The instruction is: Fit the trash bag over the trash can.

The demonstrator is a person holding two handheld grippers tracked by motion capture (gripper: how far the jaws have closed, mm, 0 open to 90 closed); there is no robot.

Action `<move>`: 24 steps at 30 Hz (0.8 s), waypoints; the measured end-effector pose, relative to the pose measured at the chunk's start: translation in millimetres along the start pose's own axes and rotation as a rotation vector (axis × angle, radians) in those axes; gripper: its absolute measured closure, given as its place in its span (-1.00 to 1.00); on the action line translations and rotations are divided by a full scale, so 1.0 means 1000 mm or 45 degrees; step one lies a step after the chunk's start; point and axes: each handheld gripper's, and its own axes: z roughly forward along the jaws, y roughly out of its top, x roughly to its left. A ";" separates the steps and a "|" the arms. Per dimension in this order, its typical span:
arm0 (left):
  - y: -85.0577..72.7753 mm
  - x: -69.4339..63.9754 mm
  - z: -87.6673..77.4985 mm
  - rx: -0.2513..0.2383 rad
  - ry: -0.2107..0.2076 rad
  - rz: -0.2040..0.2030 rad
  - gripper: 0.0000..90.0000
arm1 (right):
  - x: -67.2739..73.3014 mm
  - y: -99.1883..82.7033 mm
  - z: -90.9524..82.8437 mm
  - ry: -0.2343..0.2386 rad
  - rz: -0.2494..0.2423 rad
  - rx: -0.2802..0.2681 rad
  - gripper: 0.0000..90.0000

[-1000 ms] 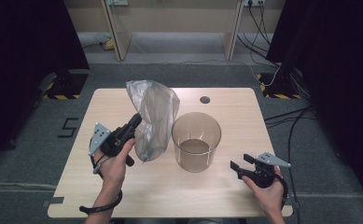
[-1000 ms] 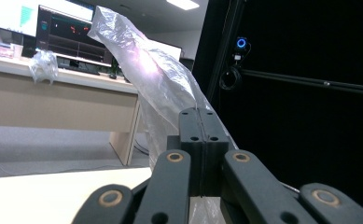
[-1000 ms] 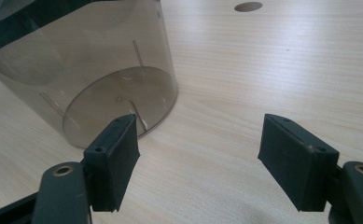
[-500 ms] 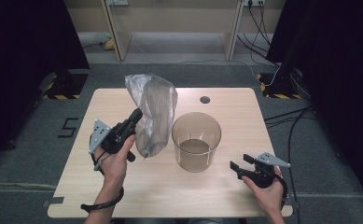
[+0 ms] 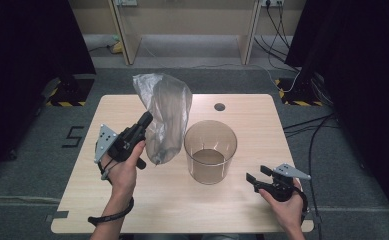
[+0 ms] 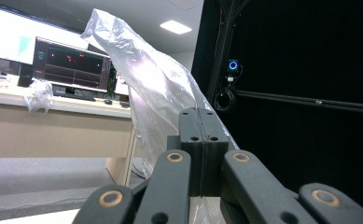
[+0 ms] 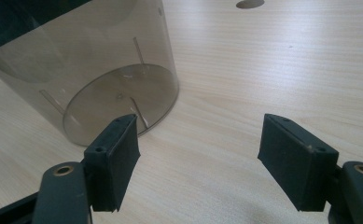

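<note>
Clear crinkled plastic bag [image 5: 164, 117] hung above the table at ten o'clock from the smoky transparent round bin [image 5: 210, 151], clamped in the left gripper [image 5: 145, 120]. Right gripper [image 5: 253, 181], at four o'clock, stood open and empty. Limp film might have slipped free, or snagged and tipped the light bin.

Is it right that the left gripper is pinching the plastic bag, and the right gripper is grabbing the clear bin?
Not quite. The left gripper does pinch the plastic bag, but the right gripper is grabbing nothing: the right gripper view shows its jaws wide open beside the clear bin, not touching it.
</note>
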 end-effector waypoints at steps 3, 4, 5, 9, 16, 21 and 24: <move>0.001 -0.001 0.001 -0.005 -0.004 0.001 1.00 | 0.000 0.000 0.000 -0.003 -0.006 0.002 -0.35; 0.001 -0.001 0.001 -0.007 -0.004 0.002 1.00 | 0.000 0.000 0.000 -0.001 -0.005 0.003 -0.35; 0.001 -0.001 0.002 -0.010 -0.005 0.002 1.00 | 0.000 0.000 0.001 -0.002 -0.006 0.004 -0.35; 0.003 -0.003 0.004 -0.025 -0.011 0.000 1.00 | 0.000 0.000 0.001 -0.002 -0.007 0.004 -0.35; 0.005 -0.007 0.008 -0.034 -0.028 0.005 1.00 | 0.000 -0.001 0.001 -0.001 -0.006 0.006 -0.36; 0.007 -0.010 0.010 -0.042 -0.040 0.006 1.00 | 0.000 -0.001 0.000 -0.004 -0.006 0.005 -0.35; 0.008 -0.011 0.012 -0.042 -0.045 0.009 1.00 | 0.000 0.000 0.000 -0.003 -0.009 0.004 -0.35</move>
